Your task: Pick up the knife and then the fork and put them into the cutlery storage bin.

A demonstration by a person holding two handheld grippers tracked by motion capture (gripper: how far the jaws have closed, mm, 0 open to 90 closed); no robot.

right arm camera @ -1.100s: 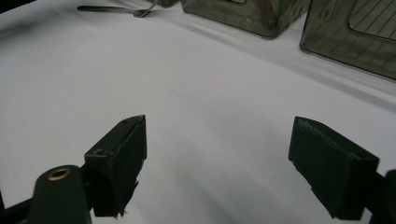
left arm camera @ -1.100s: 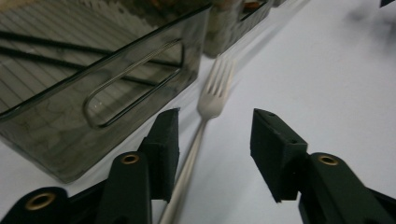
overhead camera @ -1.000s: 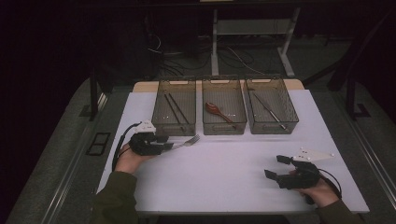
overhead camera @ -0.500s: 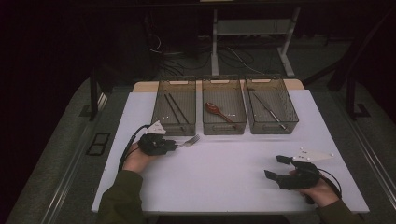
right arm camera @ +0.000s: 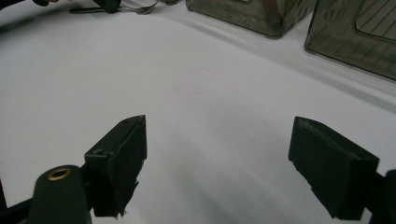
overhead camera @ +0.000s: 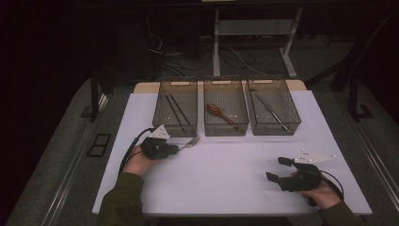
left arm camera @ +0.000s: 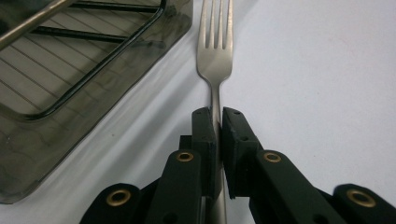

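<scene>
The room is dark, and a white desk (overhead camera: 226, 169) sits in the middle with three see-through bins along its far side. The left bin (overhead camera: 178, 107) has black sticks in it, the middle bin (overhead camera: 226, 107) a brown spoon (overhead camera: 219, 112). A silver fork (left arm camera: 215, 51) lies flat on the desk, just beside the left bin. The left tool (left arm camera: 218, 135) has just been closing, and its jaws now pinch the fork's thin handle. The right tool (right arm camera: 233, 154) rests low over bare desk, well apart from the fork, with its jaws spread wide and nothing between them.
</scene>
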